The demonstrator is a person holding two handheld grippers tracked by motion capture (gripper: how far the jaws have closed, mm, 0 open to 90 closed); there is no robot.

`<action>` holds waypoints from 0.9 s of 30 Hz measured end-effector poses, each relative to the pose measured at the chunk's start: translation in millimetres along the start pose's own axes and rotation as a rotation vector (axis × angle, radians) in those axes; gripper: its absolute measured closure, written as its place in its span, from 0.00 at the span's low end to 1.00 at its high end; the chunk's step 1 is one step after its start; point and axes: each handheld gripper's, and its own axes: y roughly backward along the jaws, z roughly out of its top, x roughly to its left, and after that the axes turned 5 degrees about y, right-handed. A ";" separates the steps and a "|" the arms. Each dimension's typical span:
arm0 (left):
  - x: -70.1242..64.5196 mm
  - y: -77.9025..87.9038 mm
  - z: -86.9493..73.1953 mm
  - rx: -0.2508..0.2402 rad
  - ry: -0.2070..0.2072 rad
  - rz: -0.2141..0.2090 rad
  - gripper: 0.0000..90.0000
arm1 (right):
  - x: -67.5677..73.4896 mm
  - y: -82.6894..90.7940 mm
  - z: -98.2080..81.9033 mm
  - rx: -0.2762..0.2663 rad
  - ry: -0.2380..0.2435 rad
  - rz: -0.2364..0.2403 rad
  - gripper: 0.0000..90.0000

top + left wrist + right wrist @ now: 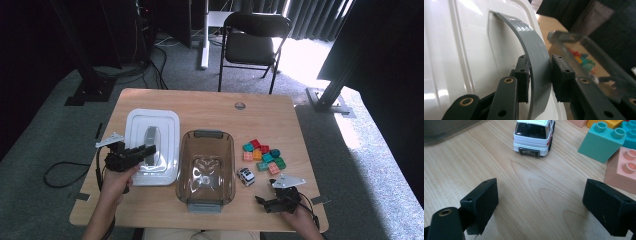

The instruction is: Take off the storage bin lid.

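Lid [151, 145] first: white plastic, lying flat on the left part of the wooden table [210, 107], just beside the clear brownish bin [206, 170] that sits in the middle. It has a grey arched handle [534, 62] running along its top, and the left gripper [539, 75] is clamped right on that strap, one black pad pressing each side of it, so that's a solid pinch on the handle. From above you can see the left gripper [134, 153] coming in over the lid's left edge.

Right gripper [540, 205] is a different story: jaws spread wide with only bare tabletop between the pads, gripping nothing. It sits low at the table's near right corner [280, 197], pointing at a little white toy car [534, 136] parked ahead of it, near but not touching. Off to the car's right there's a bunch of chunky building blocks [263, 156] in teal, pink, red, orange and green, huddled together on the table to the right of the bin.
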 end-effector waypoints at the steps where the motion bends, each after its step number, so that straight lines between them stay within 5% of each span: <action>1: 1.9 -3.4 -2.2 0.010 0.003 0.000 0.78 | 0.0 0.0 0.0 0.000 0.000 0.000 0.14; 17: 40.2 -45.5 -22.6 0.080 0.147 -0.005 0.77 | -0.1 -0.1 0.0 -0.001 0.001 0.000 0.14; 27: 56.6 -58.6 -31.1 0.109 0.169 0.066 0.72 | 0.0 0.0 0.0 0.000 -0.001 0.000 0.14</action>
